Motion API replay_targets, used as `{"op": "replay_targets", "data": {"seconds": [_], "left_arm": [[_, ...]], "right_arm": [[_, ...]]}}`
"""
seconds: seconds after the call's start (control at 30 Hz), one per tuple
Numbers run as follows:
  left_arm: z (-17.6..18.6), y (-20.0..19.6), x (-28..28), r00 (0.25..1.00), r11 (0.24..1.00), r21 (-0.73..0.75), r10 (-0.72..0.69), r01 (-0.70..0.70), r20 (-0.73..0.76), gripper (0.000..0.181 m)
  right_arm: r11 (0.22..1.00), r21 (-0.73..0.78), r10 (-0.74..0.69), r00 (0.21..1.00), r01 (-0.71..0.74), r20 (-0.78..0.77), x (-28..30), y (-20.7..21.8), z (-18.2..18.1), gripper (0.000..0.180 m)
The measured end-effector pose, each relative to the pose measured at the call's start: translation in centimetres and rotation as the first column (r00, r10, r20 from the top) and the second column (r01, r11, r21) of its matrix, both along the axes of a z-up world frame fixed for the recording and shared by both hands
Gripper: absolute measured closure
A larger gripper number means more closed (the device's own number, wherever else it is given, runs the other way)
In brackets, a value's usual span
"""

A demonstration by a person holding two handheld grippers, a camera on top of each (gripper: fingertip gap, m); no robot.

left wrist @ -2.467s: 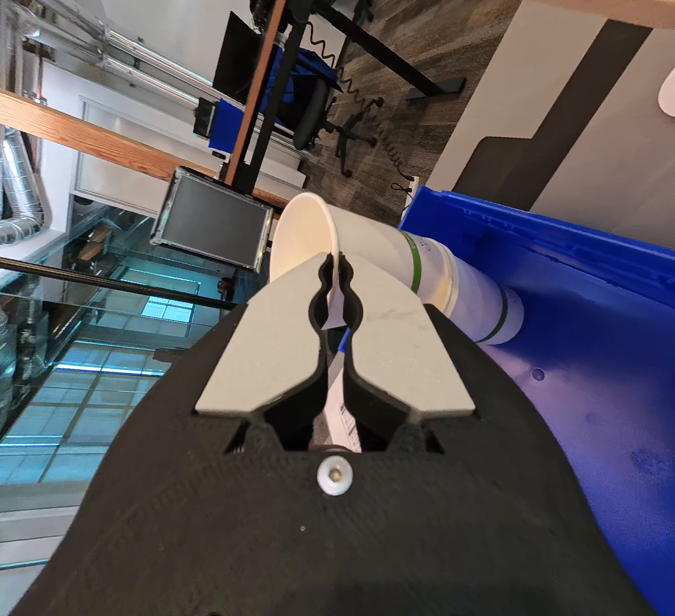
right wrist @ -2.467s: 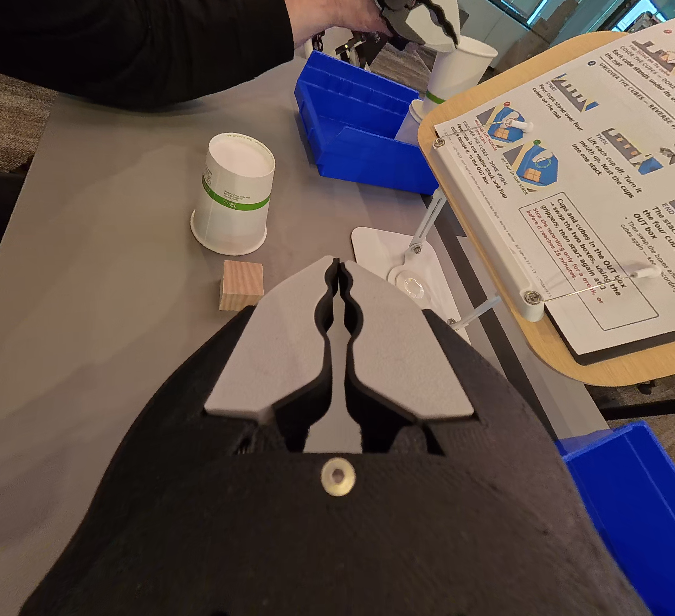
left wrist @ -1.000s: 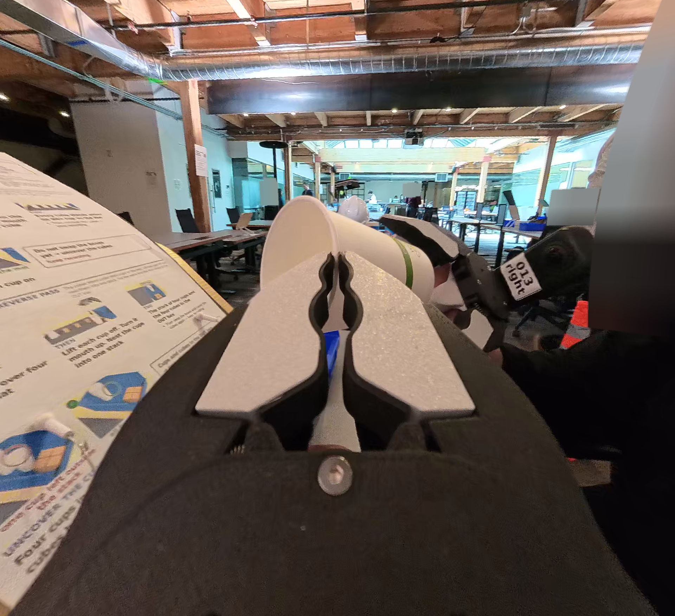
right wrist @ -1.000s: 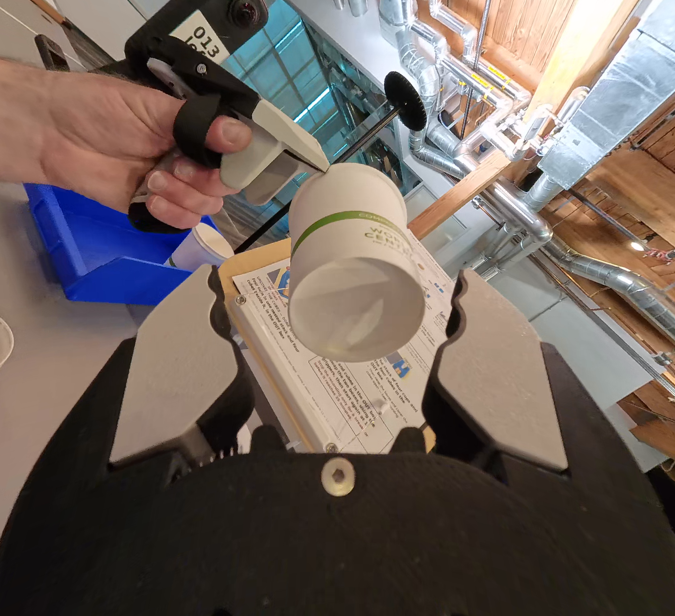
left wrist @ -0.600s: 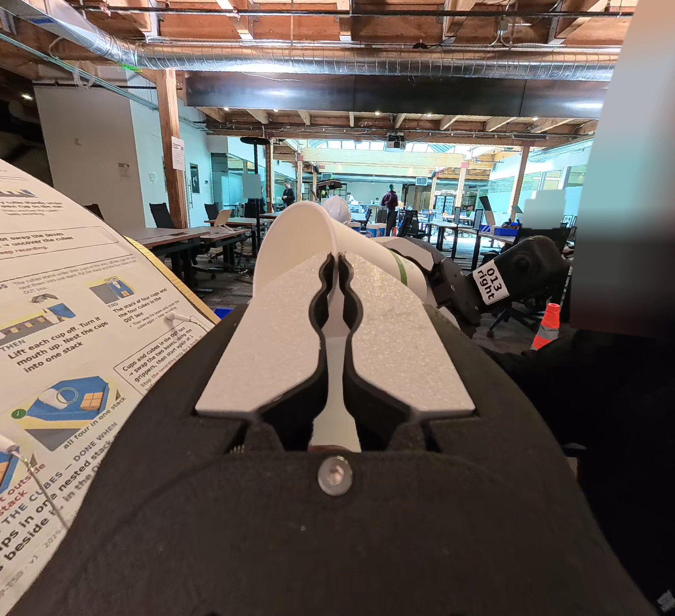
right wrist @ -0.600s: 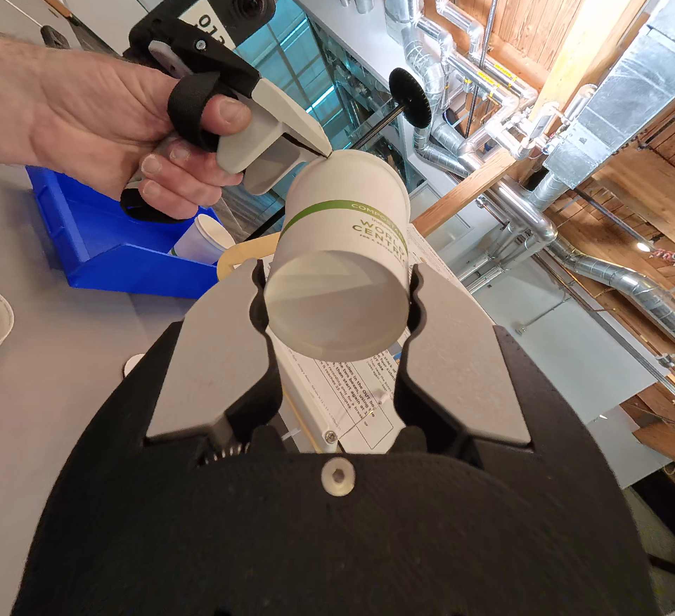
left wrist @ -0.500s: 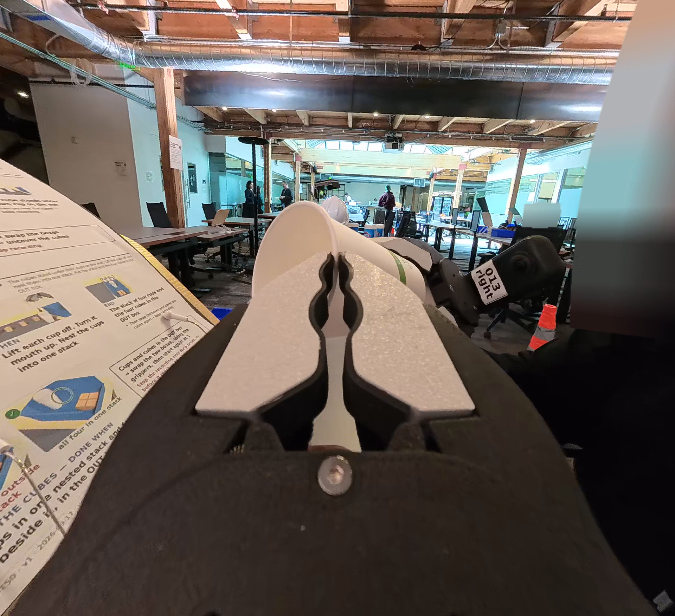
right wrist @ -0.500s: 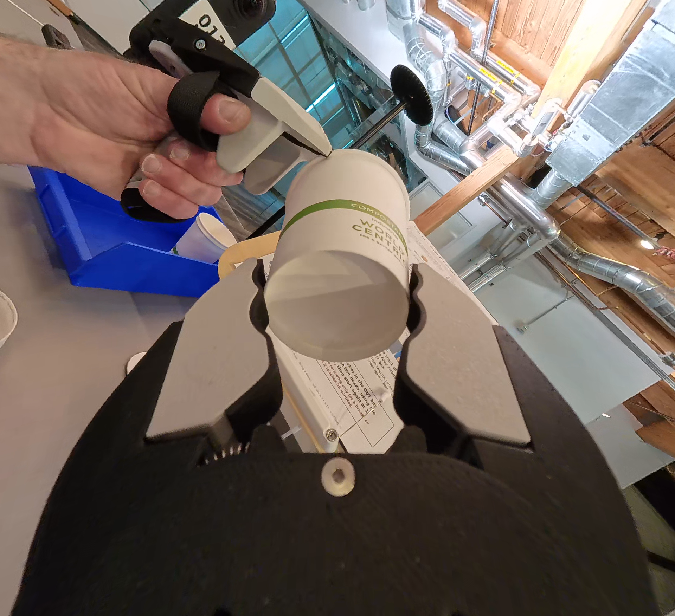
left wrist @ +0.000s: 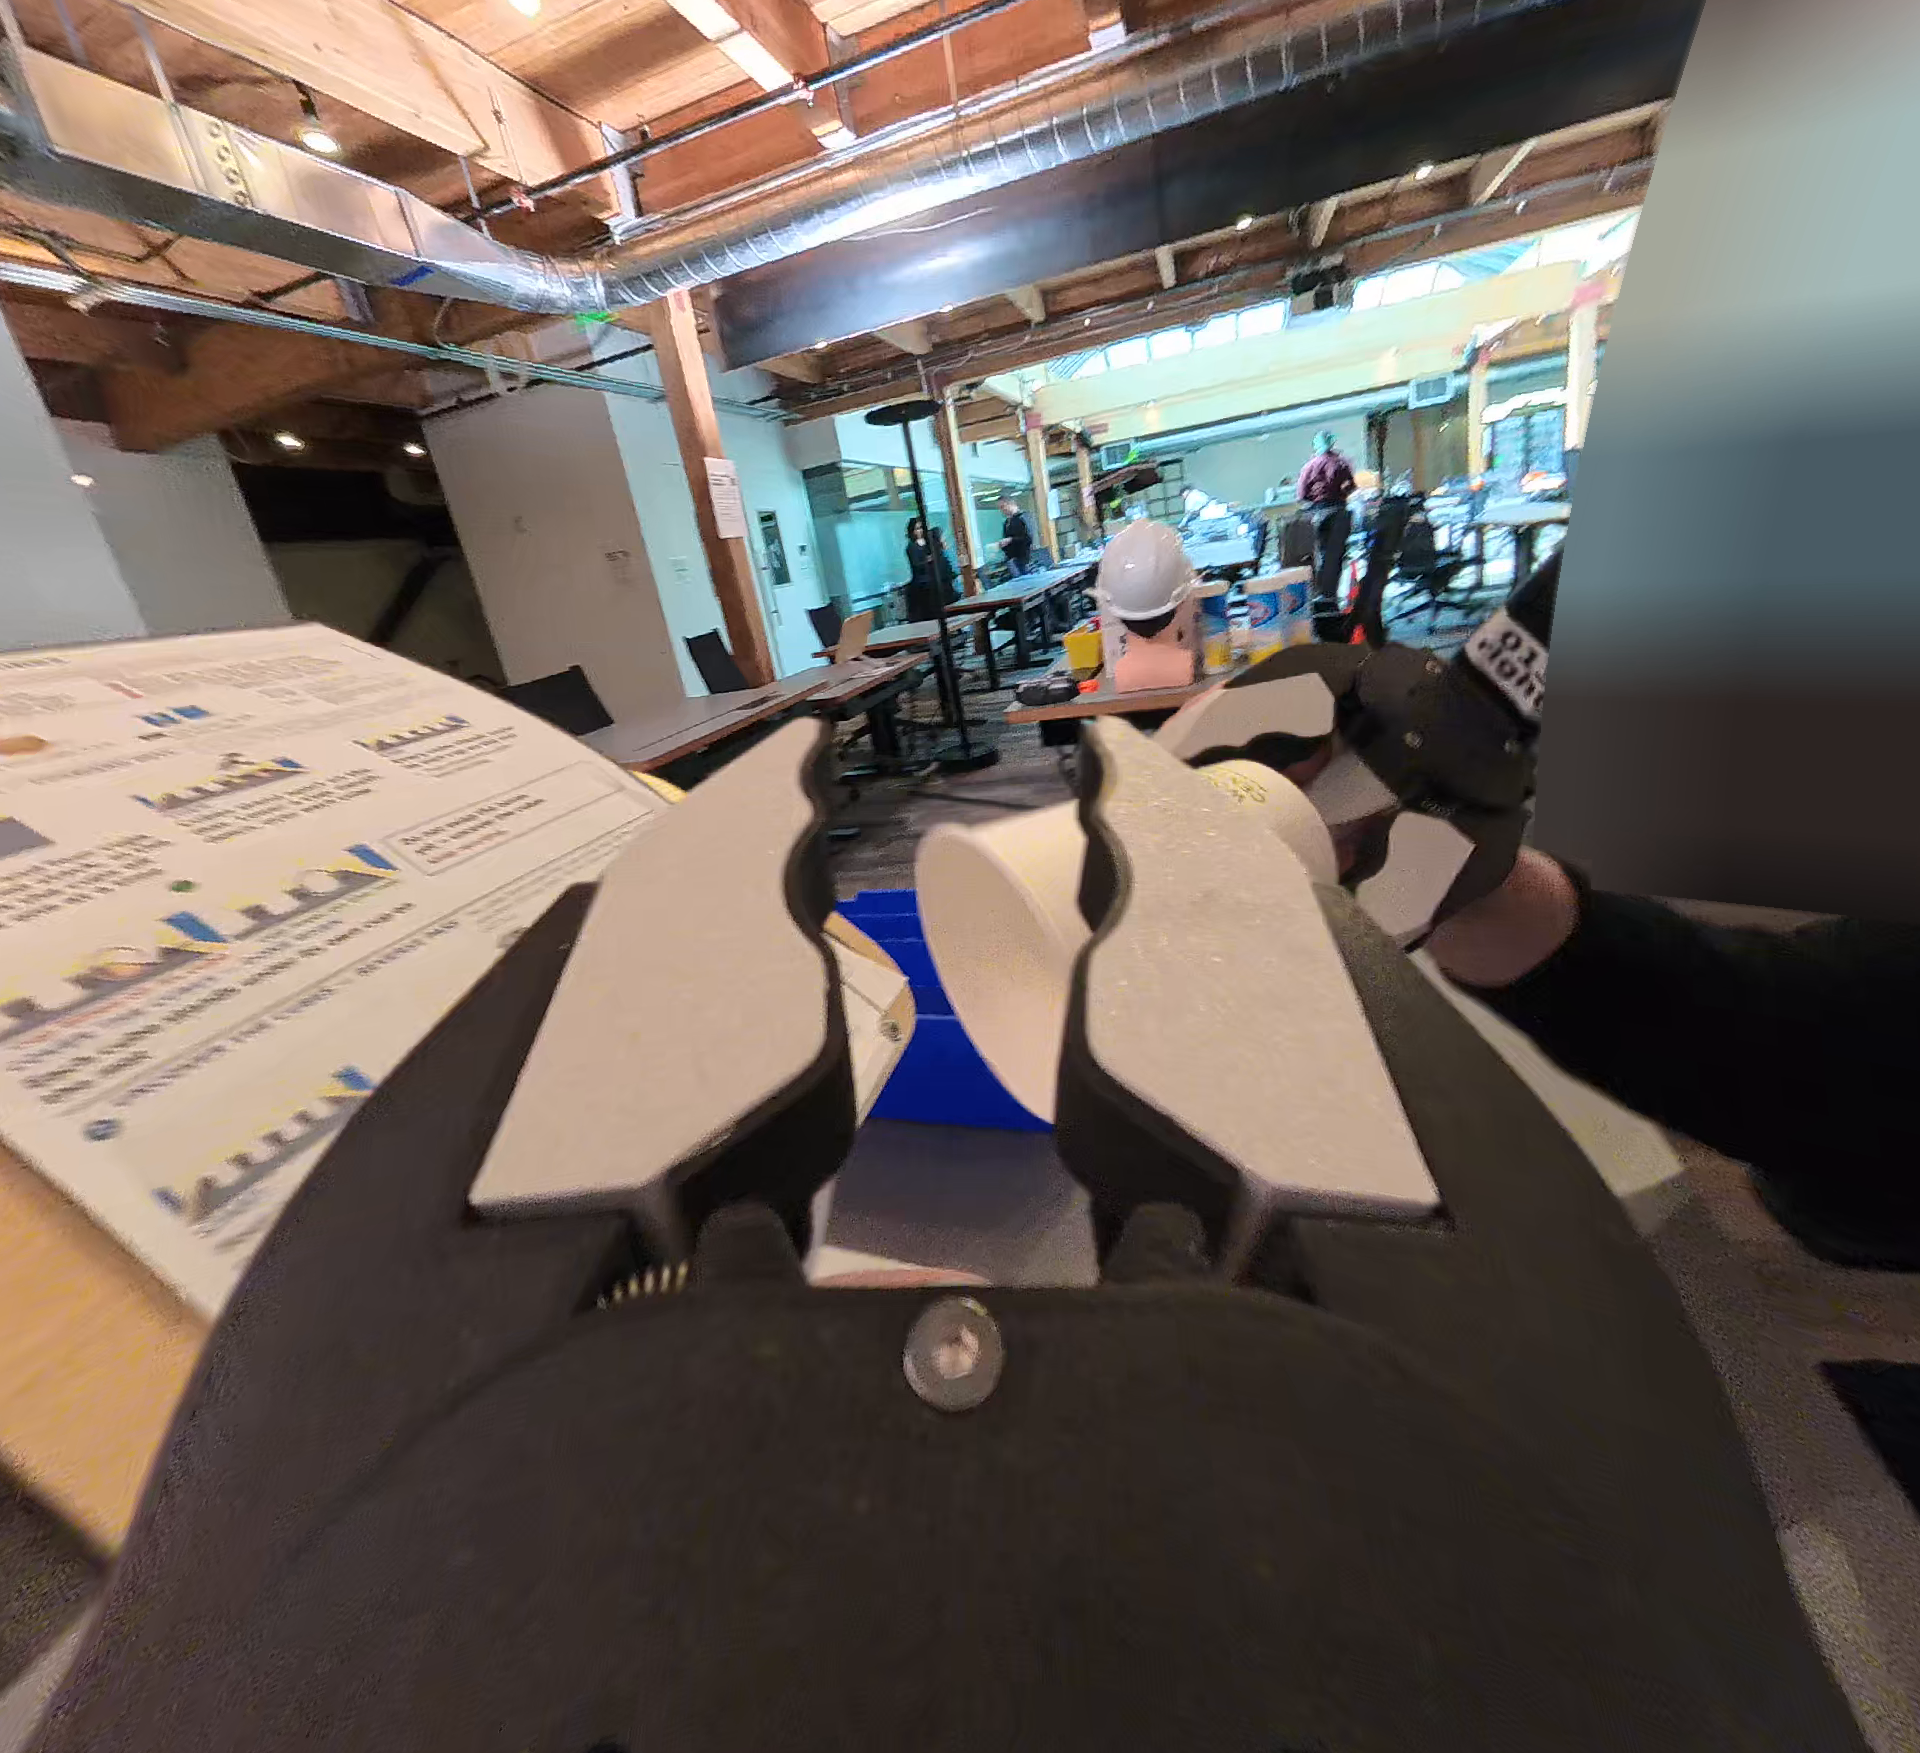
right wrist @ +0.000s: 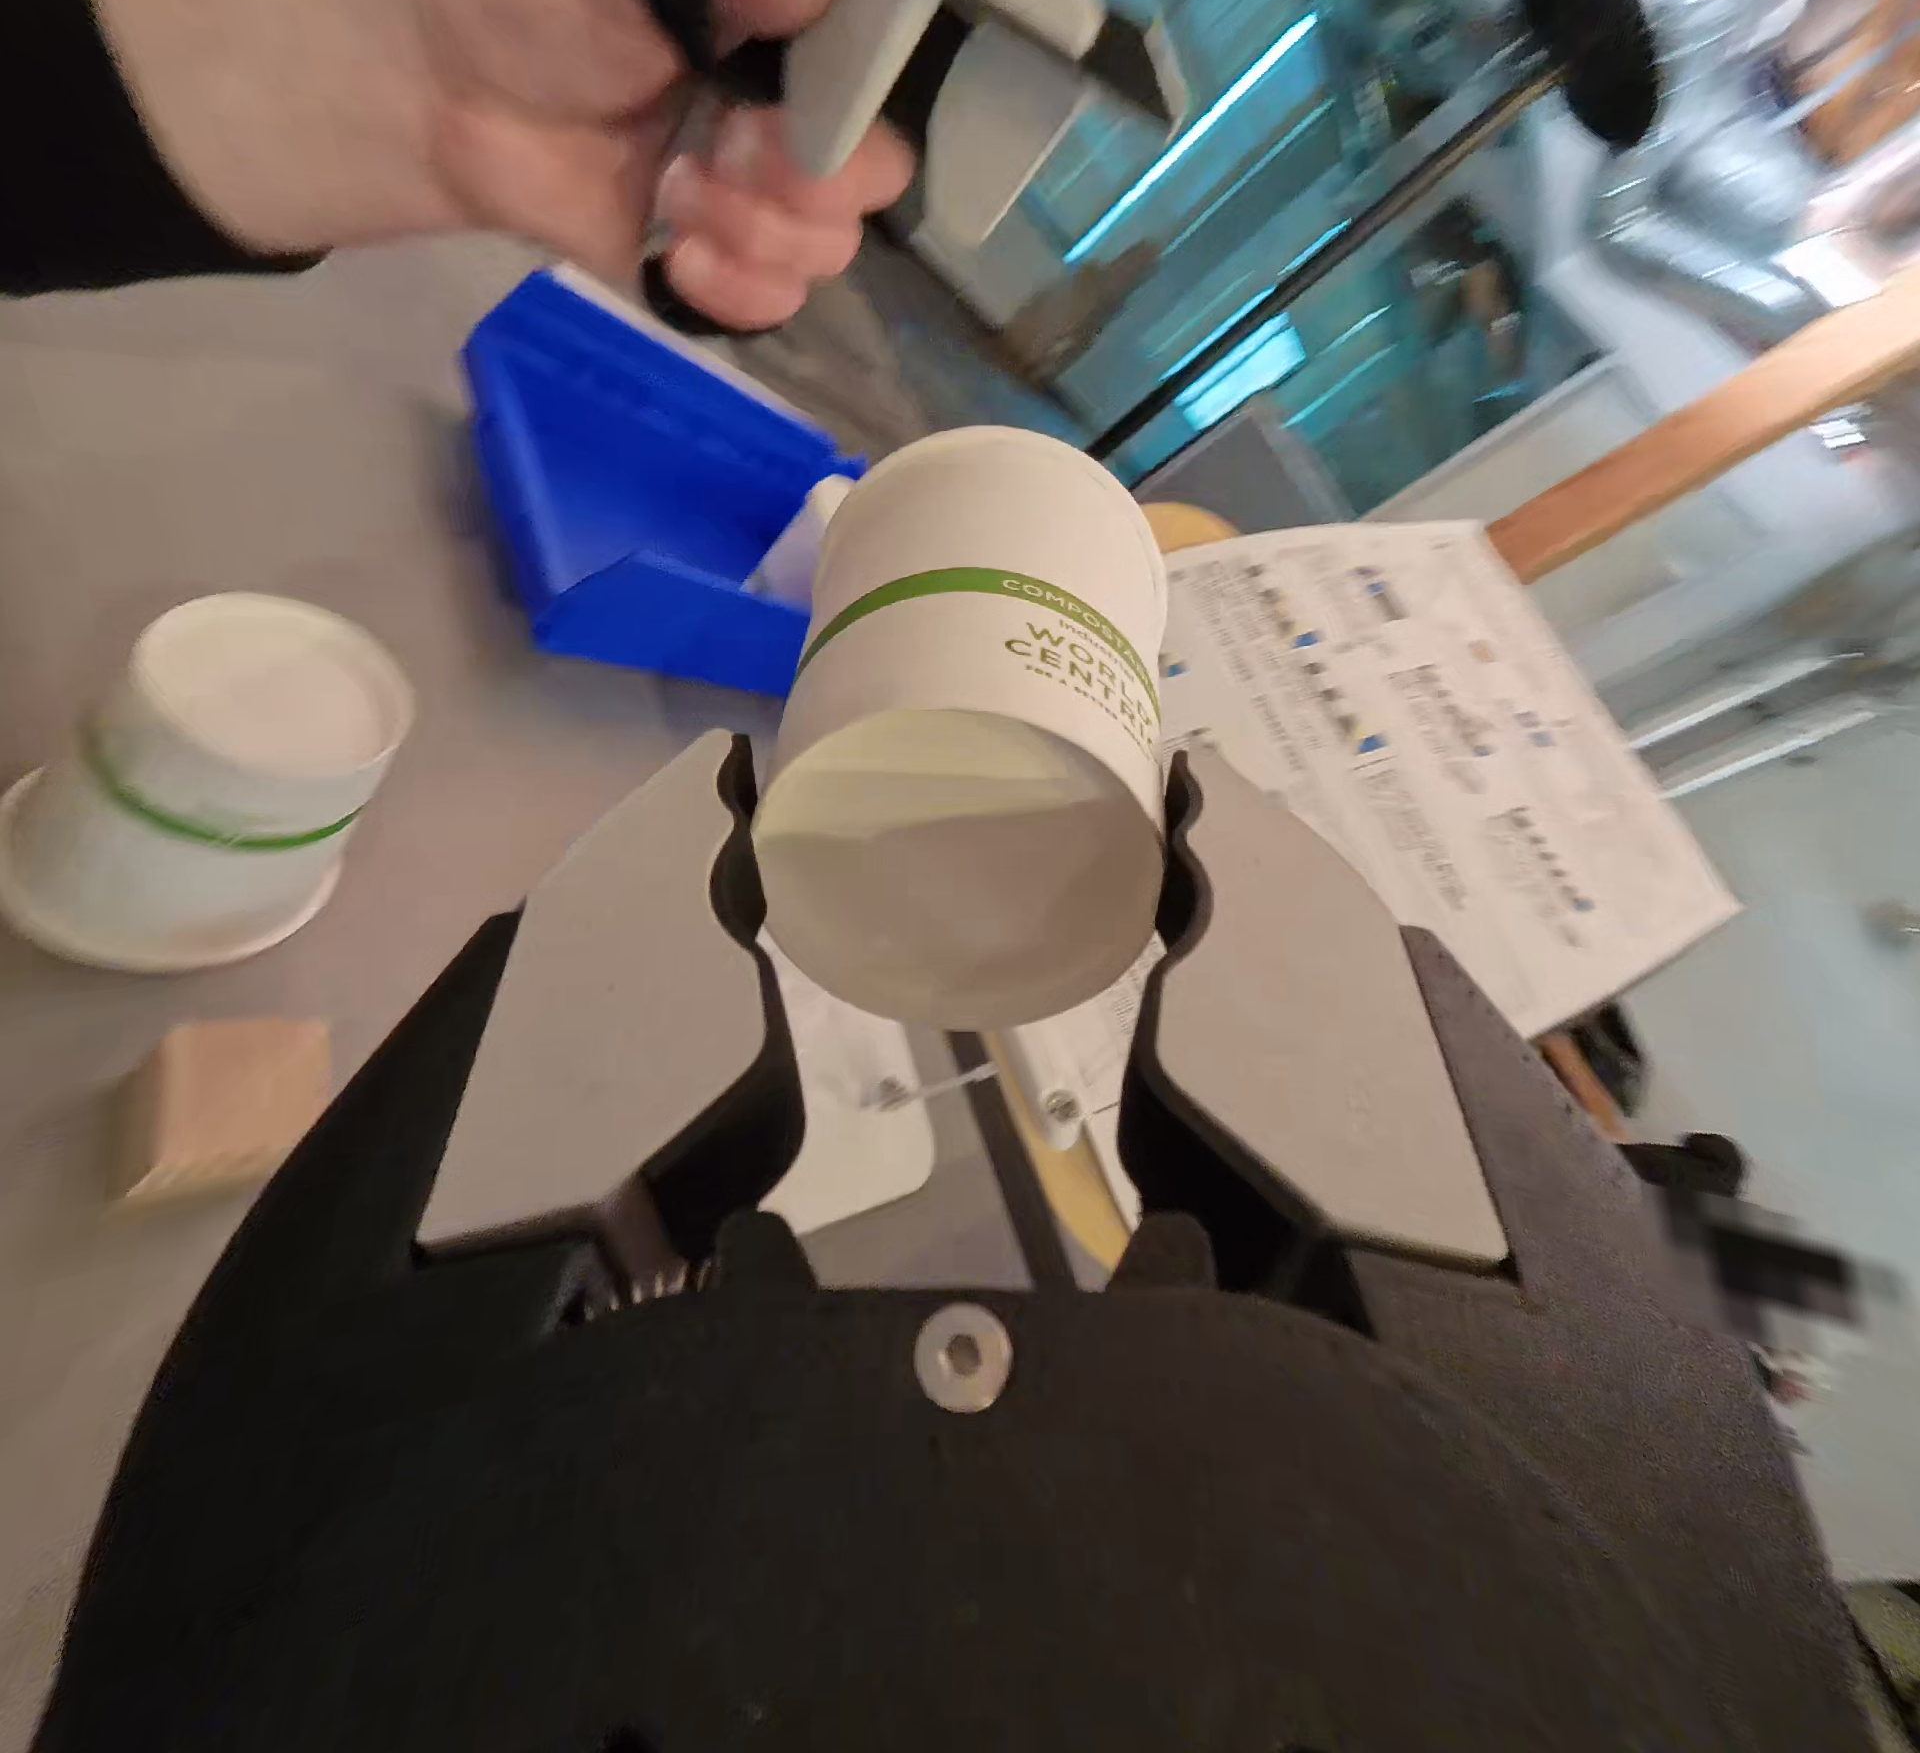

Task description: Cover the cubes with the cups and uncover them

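Note:
My right gripper is shut on the base end of a white paper cup with a green band and holds it in the air, tilted, above the table. My left gripper is open and empty. In the left wrist view the cup's mouth shows just behind my right-hand finger, with the right gripper beyond it. Another cup stands upside down on the grey table. A wooden cube lies bare in front of it.
A blue bin at the back of the table holds more cups. A tilted instruction board on a white base plate stands to the right. The hand with the left gripper is above the bin.
My left gripper has opened and let go of the cup's rim. My right gripper has closed on the cup's base and now swings it down toward the table.

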State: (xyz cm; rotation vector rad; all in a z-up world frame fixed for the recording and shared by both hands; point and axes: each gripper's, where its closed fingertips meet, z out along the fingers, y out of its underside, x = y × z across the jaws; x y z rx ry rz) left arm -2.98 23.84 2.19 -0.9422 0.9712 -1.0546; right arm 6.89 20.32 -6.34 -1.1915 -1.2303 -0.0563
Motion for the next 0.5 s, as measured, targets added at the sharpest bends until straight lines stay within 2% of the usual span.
{"op": "replay_targets", "data": {"seconds": [0.03, 0.07, 0.13, 0.3, 0.5], "left_arm": [[0.3, 0.1, -0.5, 1.000, 0.999, 0.026, 0.028, -0.028, -0.003, 0.146], [0.5, 0.1, -1.1, 0.999, 0.998, 0.048, 0.051, -0.051, 0.000, 0.154], [0.9, 0.1, -2.0, 0.996, 0.993, 0.085, 0.086, -0.085, -0.007, 0.181], [1.4, 0.5, -3.5, 0.987, 0.982, 0.110, 0.159, -0.155, -0.031, 0.181], [1.4, 0.4, -3.9, 0.975, 0.967, 0.159, 0.213, -0.200, -0.069, 0.181]], "right_arm": [[0.999, -0.045, 0.021, 0.999, -0.019, 0.039, 0.0, -0.2, -0.6, 0.104], [0.996, -0.087, 0.044, 0.996, -0.037, 0.078, 0.0, -0.4, -1.1, 0.104], [0.982, -0.176, 0.093, 0.982, -0.064, 0.164, -0.2, -0.9, -2.3, 0.104], [0.915, -0.393, 0.253, 0.887, -0.090, 0.386, -0.8, -2.7, -6.0, 0.104], [0.774, -0.632, 0.414, 0.724, 0.038, 0.552, -0.5, -4.3, -11.3, 0.104]]}}
